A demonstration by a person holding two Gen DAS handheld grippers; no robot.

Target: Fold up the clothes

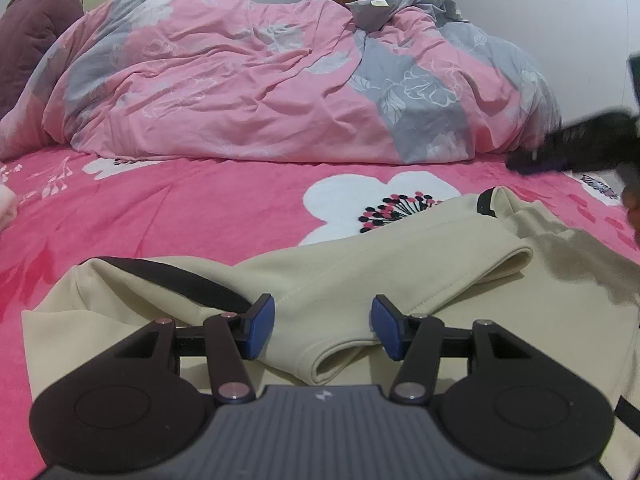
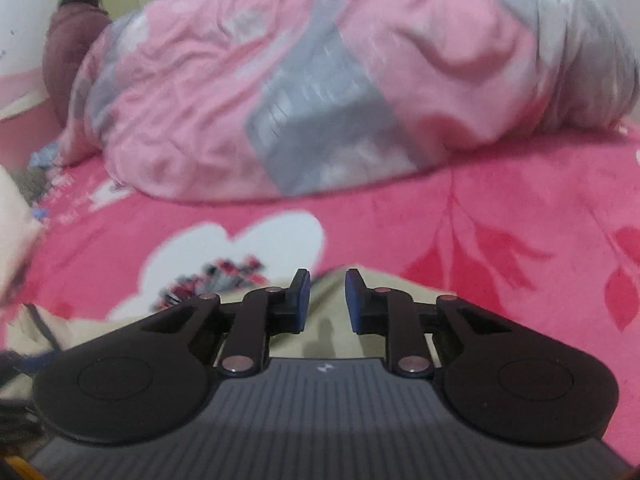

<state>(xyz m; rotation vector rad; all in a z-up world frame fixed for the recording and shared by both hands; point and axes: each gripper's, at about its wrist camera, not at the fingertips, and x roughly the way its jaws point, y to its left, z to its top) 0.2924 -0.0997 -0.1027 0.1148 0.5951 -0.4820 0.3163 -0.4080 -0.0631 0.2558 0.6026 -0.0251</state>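
A beige garment (image 1: pixel 360 280) with dark trim lay spread on the pink floral bedsheet (image 1: pixel 180 216), in front of a heaped pink-and-grey quilt (image 1: pixel 248 80). In the left wrist view its long axis ran from near left toward far right, with one tubular piece, a sleeve or leg, folded across the middle, its open hem pointing toward the camera. The left gripper (image 1: pixel 323 330) hovered just above that hem with its blue pads wide apart, holding nothing. The right gripper (image 2: pixel 328 300) was over the far end of the beige cloth, its pads separated by a narrow gap; the view was blurred, and no cloth showed between them. A person in a maroon jacket (image 1: pixel 28 32) was at the far left of the bed.
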